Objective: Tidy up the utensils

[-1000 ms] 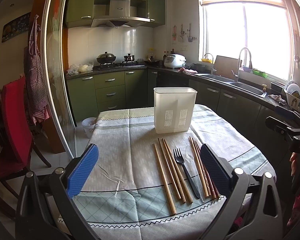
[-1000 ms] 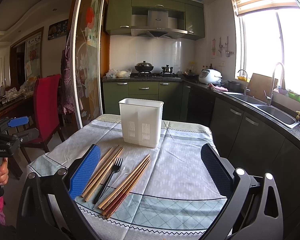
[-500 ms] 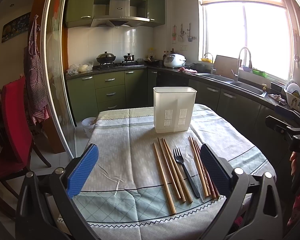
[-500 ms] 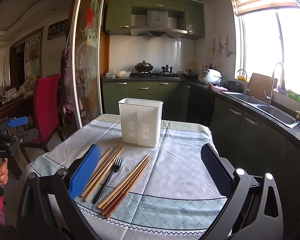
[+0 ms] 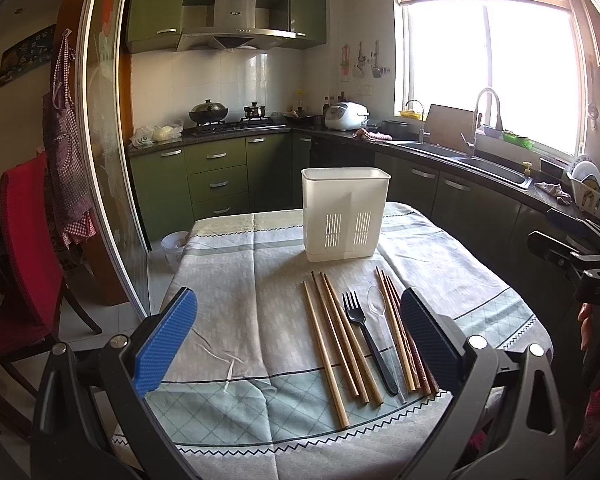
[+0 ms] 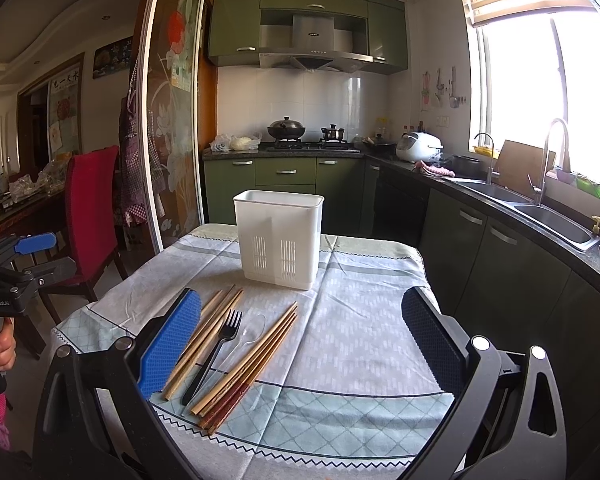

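Note:
A white plastic utensil holder (image 5: 345, 216) (image 6: 279, 236) stands upright at the far middle of the table. In front of it lie several wooden chopsticks (image 5: 332, 344) (image 6: 204, 340), a black plastic fork (image 5: 366, 340) (image 6: 214, 354), a clear plastic spoon (image 5: 380, 320) (image 6: 246, 338) and several darker chopsticks (image 5: 400, 336) (image 6: 252, 360), side by side. My left gripper (image 5: 298, 336) hovers open over the near table, holding nothing. My right gripper (image 6: 302, 340) is also open and empty, with its left finger just left of the pale chopsticks.
The table wears a grey-green cloth (image 5: 236, 312) (image 6: 364, 340). A red chair (image 5: 24, 248) (image 6: 92, 208) stands to the left by a glass sliding door (image 5: 104, 168). Green cabinets, stove and a sink counter (image 6: 540, 216) run behind and to the right.
The right wrist view has shifted very slightly, so the holder sits a touch further left. The utensils and the left gripper have not moved.

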Demonstrator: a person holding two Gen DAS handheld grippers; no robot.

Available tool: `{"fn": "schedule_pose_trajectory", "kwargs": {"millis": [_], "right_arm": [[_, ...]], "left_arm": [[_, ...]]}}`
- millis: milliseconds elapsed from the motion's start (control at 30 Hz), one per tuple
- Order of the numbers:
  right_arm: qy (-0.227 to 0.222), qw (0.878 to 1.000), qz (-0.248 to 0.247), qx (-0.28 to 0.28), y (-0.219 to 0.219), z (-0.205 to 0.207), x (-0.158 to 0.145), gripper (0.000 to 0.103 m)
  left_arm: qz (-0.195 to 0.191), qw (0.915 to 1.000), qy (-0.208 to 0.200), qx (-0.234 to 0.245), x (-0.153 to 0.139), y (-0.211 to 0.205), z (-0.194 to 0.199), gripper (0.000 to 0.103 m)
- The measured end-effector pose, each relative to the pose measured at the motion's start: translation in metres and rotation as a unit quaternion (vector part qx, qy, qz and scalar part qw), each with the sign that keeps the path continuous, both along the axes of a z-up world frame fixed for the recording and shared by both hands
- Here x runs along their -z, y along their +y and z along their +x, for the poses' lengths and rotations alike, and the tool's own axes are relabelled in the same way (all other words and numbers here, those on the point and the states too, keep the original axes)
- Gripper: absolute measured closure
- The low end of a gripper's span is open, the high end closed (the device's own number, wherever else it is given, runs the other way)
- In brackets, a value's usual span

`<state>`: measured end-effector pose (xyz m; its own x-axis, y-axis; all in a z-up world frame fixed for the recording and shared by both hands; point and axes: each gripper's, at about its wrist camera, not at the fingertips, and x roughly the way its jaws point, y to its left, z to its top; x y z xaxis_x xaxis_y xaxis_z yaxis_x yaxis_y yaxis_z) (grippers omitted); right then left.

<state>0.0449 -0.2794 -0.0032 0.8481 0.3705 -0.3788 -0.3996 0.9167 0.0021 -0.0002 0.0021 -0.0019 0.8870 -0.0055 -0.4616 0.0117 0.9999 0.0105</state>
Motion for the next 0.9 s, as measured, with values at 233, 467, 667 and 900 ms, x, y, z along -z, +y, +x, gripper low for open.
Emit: {"fn": "schedule_pose_trajectory", "kwargs": {"millis": [233,467,667,900], "right_arm": [[0.039,0.999,0.017,0.008,-0.015,0.017,0.01,0.004],[0.075,0.997,0.02,0.027,-0.036,0.036,0.027,0.004],[0.096,0.995,0.016,0.036,-0.045,0.047,0.04,0.004],[0.112,0.993,0.02,0.043,-0.055,0.055,0.049,0.004]], "left_arm": [[-0.001,0.9972,0.074,-0.007,0.008,-0.007,0.037,0.006],[-0.049,0.9709,0.235,-0.001,0.045,-0.014,0.116,0.006],[-0.085,0.9379,0.336,0.009,0.082,-0.029,0.162,0.006],[-0.111,0.9082,0.403,0.021,0.1,-0.058,0.182,0.032]]}}
